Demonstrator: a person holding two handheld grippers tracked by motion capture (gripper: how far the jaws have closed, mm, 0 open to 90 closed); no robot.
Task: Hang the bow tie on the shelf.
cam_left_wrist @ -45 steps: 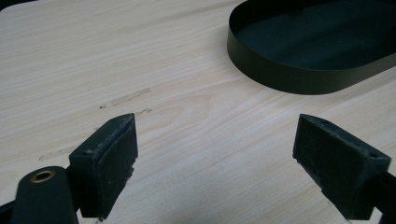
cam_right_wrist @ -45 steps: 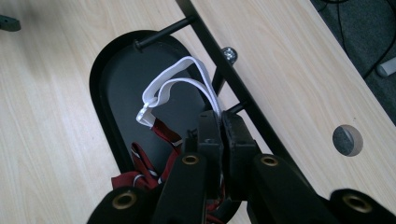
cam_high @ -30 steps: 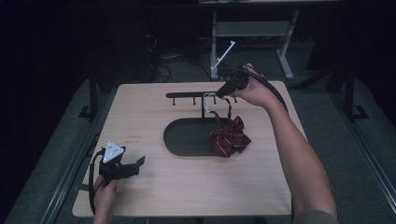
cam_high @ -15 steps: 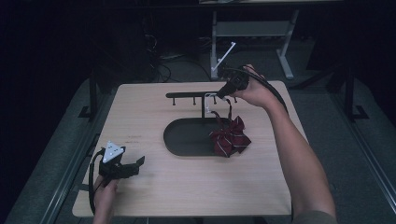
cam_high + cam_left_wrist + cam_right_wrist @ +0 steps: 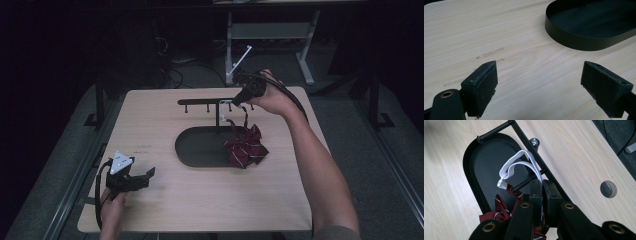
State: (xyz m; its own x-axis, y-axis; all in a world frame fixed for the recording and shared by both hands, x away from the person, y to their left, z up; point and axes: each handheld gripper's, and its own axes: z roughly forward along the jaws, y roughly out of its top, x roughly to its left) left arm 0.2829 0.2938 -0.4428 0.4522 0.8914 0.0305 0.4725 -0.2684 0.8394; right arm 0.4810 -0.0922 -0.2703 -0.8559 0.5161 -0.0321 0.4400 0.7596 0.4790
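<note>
A dark red striped bow tie (image 5: 246,150) lies at the right end of a black oval tray (image 5: 195,150), partly over its rim. Its white elastic strap (image 5: 519,165) loops up beside the black peg rack (image 5: 210,102) that stands in the tray. My right gripper (image 5: 235,102) is shut on that strap, right at a peg (image 5: 524,183) of the rack bar; in the right gripper view the closed gripper (image 5: 542,185) pinches the white band, with the bow tie (image 5: 499,206) hanging below. My left gripper (image 5: 149,176) rests open near the table's front left, and its own view shows the gripper (image 5: 540,82) with nothing between its fingers.
The wooden table (image 5: 165,210) has bare room around the tray (image 5: 579,40). A round cable hole (image 5: 608,189) sits in the tabletop behind the rack. A white desk frame (image 5: 270,35) and cables stand on the dark floor beyond the far edge.
</note>
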